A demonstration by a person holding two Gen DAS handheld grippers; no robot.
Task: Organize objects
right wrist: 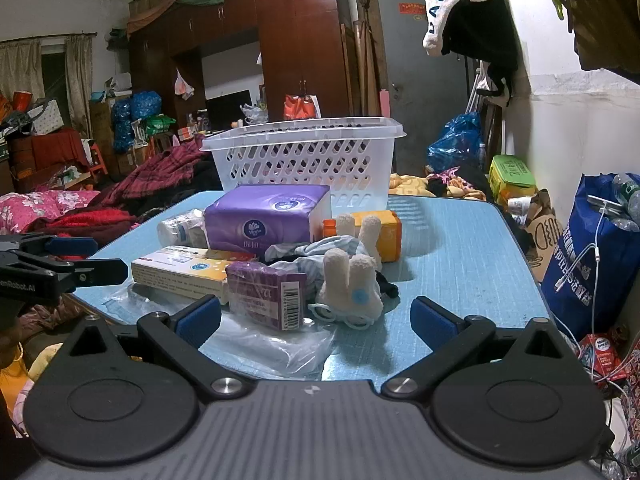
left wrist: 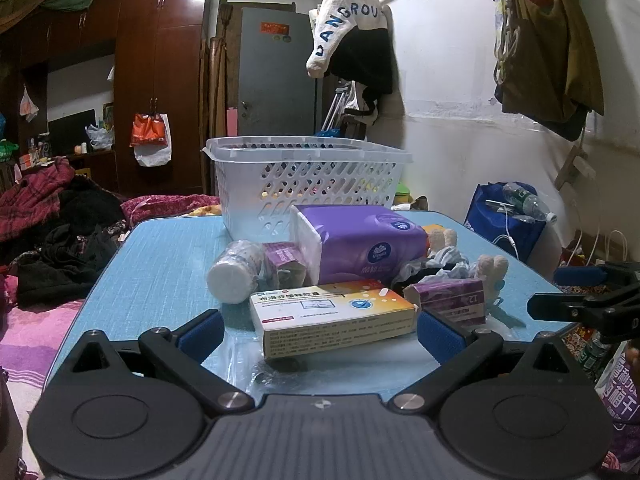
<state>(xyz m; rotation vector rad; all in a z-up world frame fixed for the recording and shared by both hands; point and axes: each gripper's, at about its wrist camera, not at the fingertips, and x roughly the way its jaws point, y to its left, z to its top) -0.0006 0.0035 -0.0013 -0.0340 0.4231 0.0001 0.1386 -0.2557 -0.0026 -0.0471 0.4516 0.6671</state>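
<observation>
A white perforated basket (left wrist: 308,184) stands at the far side of the blue table (left wrist: 160,264). In front of it lie a purple tissue pack (left wrist: 360,244), a white bottle (left wrist: 234,272) on its side, a medicine box (left wrist: 332,316), a small purple box (left wrist: 452,300) and plush slippers (right wrist: 352,280). An orange box (right wrist: 386,232) lies behind the slippers. My left gripper (left wrist: 320,334) is open, its fingers either side of the medicine box without touching it. My right gripper (right wrist: 316,320) is open near the small purple box (right wrist: 268,296) and slippers.
Clear plastic wrap (right wrist: 280,348) lies on the table's near edge. A bed with piled clothes (left wrist: 52,240) is to the left. A blue bag (right wrist: 592,248) with bottles and cables stands right of the table by the white wall. Wardrobes (left wrist: 160,80) stand behind.
</observation>
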